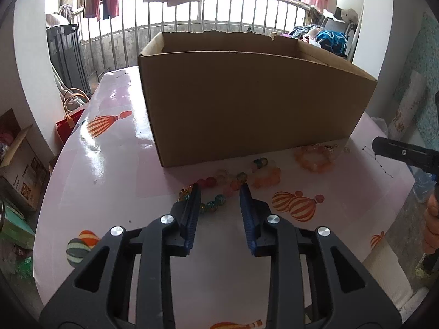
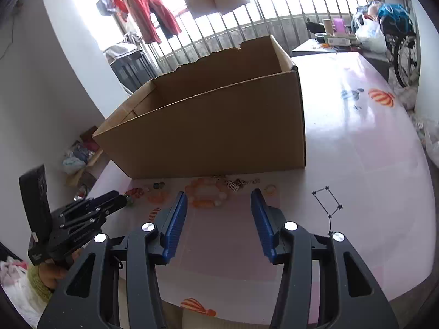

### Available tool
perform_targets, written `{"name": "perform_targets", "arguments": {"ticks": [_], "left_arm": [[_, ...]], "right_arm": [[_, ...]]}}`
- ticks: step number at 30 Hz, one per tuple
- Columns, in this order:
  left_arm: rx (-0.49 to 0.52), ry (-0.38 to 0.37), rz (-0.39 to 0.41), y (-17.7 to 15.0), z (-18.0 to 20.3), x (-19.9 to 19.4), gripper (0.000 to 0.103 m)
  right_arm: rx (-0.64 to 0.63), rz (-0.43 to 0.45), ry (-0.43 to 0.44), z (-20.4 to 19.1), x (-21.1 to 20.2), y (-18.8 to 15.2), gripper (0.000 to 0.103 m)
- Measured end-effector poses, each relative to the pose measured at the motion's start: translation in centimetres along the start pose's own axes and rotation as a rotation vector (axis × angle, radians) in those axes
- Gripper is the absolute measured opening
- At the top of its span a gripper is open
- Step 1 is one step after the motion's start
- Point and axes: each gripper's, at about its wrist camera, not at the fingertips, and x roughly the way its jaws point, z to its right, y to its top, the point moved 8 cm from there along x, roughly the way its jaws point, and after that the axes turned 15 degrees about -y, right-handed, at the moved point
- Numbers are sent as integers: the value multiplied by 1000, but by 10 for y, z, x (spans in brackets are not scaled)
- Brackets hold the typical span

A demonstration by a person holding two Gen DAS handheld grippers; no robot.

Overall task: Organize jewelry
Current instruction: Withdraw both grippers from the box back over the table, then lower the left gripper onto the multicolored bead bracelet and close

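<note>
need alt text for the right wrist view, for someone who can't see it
The right gripper hangs open over a pink table, aimed at an orange bead bracelet lying before an open cardboard box. More beads, a charm piece and a small ring lie along the box front; the left gripper reaches in from the left.

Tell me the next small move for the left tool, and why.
Probably ease the left tool down and forward over the multicoloured bead bracelet, then close. Its jaws stand open with nothing gripped, the beads lie on the table right at its fingertips, and the open cardboard box waits just behind.
</note>
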Motion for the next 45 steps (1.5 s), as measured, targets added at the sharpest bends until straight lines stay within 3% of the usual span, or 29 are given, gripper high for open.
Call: {"name": "perform_targets", "arguments": {"ticks": [3,10,14,24,31,35,39,45], "left_arm": [[12,19,-33,1,-2,13,28],[41,37,-57,0,3,26,28],[64,46,-55,-1,8,28,9],[100,-61,20,-6,40,-5,9],[85,-151,-56,-29,59,-4,10],[66,-156,-65,-33,61,-6,17],[15,-163,-5,-22,51,-16,19],[-42,-84,1,-21,26,-11,21]], "right_arm": [[15,26,20,-2,0,9,48],[59,13,23,4,4,-7,48],[68,-17,23,5,10,-14,48],[35,-24,47,-7,10,-20,48],[17,-48,74,-16,15,-24,48],[-2,-60,99,-25,17,-26,48],[-23,-71,134,-38,21,-29,48],[-93,-74,178,-65,30,-35,48]]}}
